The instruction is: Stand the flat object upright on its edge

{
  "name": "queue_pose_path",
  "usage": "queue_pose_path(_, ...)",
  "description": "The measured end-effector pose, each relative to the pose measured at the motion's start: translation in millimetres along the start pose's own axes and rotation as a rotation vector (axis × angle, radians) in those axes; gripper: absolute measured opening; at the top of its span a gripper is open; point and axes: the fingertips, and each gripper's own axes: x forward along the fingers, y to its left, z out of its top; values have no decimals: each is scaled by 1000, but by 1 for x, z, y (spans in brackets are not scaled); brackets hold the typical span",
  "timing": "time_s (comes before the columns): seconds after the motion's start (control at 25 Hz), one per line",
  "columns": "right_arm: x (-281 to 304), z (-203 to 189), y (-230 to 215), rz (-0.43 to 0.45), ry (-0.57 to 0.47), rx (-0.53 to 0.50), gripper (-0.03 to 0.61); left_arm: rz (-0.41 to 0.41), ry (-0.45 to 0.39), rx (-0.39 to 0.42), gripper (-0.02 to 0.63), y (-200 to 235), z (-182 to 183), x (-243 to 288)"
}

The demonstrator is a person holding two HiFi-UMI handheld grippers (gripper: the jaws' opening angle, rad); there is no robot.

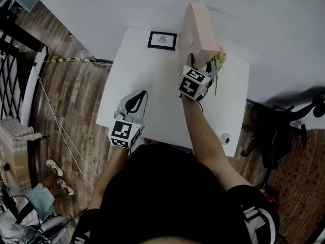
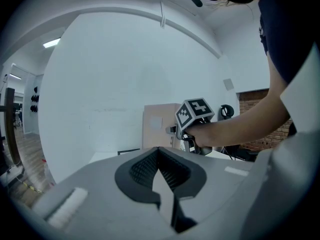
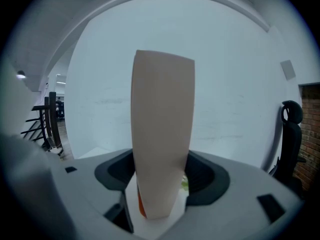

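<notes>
A tall pale pink box (image 1: 195, 29) stands upright on its narrow edge at the far side of the white table (image 1: 152, 111). My right gripper (image 1: 203, 65) is at its near lower end. In the right gripper view the box (image 3: 162, 134) rises between the two jaws, whose dark pads press on both its sides. My left gripper (image 1: 138, 98) lies low over the table's near left part, shut and empty, its jaws (image 2: 159, 151) closed together. From the left gripper view the box (image 2: 157, 126) and the hand with the right gripper (image 2: 176, 131) show beyond.
A small black-framed picture (image 1: 162, 40) lies flat at the table's far left. A yellow-green sprig (image 1: 219, 60) lies right of the box. A small round object (image 1: 225, 139) sits near the table's right front corner. A black office chair (image 1: 284, 126) stands to the right.
</notes>
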Motion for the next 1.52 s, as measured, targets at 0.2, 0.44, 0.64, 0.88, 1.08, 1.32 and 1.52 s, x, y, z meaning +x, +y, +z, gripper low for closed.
queue_pose_path(0.2,6,3,2,6,-5,-2,310,4,4,0,12,-1,0,1)
queue_pose_path(0.44,11,6,8,5,-12,-14,308,10,8,-4,12,-1,-2,-1)
queue_pose_path(0.64,10,6,10,5,-17,-19,310,22,9,-8,12,1,-3,-4)
queue_pose_path(0.88,10,5,7,23,-9,8,310,34,4,-15,12,1,-3,-7)
queue_pose_path(1.08,9,-1,8,90,6,32,310,25,0,-16,12,-3,-2,-8)
queue_pose_path(1.32,-1,-1,9,138,-19,-6,334,4,-6,-14,12,-13,1,-6)
queue_pose_path(1.52,-5,-3,8,160,-22,-5,334,-9,-10,-9,12,-21,2,-3)
